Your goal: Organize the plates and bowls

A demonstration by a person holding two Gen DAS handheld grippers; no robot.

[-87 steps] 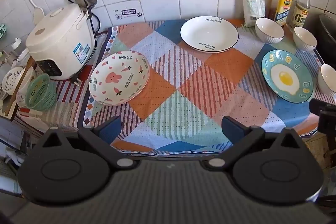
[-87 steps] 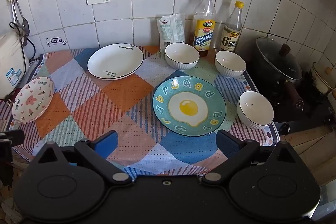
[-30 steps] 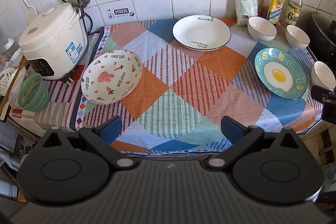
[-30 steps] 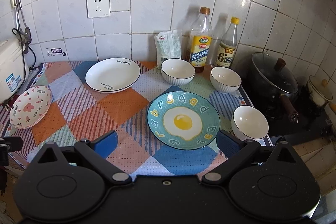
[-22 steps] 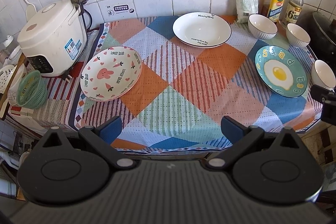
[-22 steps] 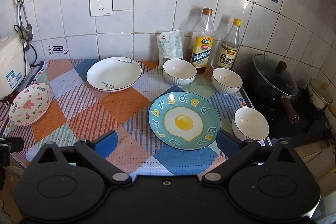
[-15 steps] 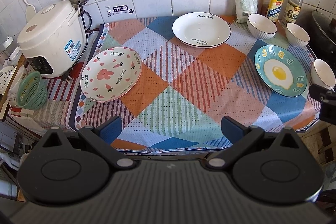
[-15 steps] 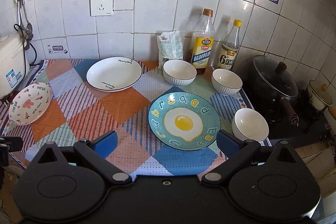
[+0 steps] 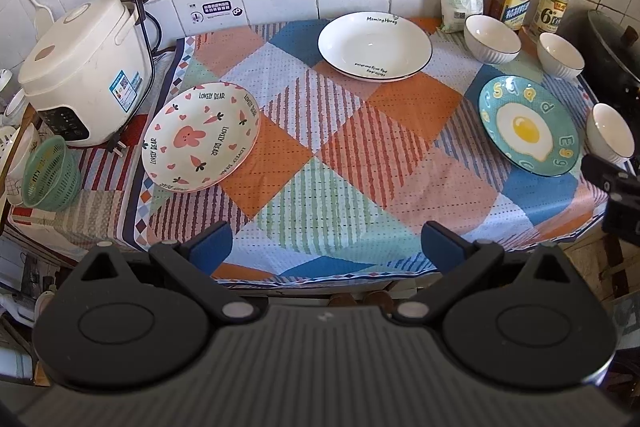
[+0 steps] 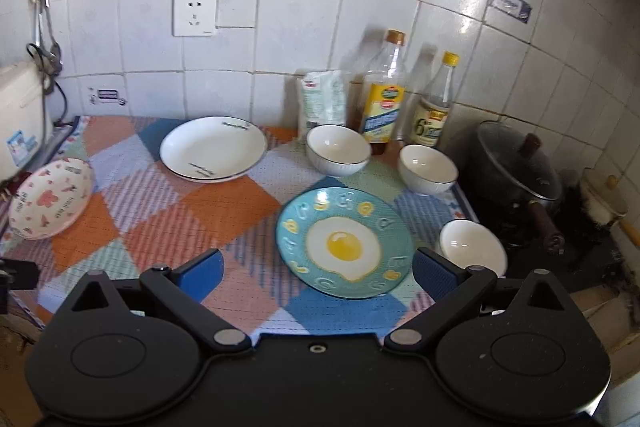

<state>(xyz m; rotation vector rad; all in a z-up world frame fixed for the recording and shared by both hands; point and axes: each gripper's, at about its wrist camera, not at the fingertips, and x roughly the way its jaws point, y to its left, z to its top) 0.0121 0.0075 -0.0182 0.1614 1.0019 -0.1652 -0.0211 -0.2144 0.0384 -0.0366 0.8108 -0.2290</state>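
Three plates lie apart on the checked cloth: a pink rabbit plate (image 9: 201, 136) (image 10: 50, 197) at the left, a white plate (image 9: 375, 46) (image 10: 213, 148) at the back, a blue fried-egg plate (image 9: 528, 129) (image 10: 345, 242) at the right. Three white bowls stand on the right side: a back one (image 9: 492, 38) (image 10: 338, 149), a second (image 9: 560, 55) (image 10: 427, 168), and a near one (image 9: 609, 138) (image 10: 472, 252). My left gripper (image 9: 326, 243) hangs open over the cloth's front edge. My right gripper (image 10: 318, 270) is open just in front of the egg plate. Neither holds anything.
A white rice cooker (image 9: 82, 67) and a green basket (image 9: 50, 177) stand at the left. Two bottles (image 10: 384, 91) and a bag (image 10: 322, 101) line the back wall. A dark lidded pot (image 10: 516, 175) sits on the stove at the right.
The right gripper has moved forward and tilted up, so the egg plate now sits closer to its fingers. The left view has barely shifted. No dish has moved.
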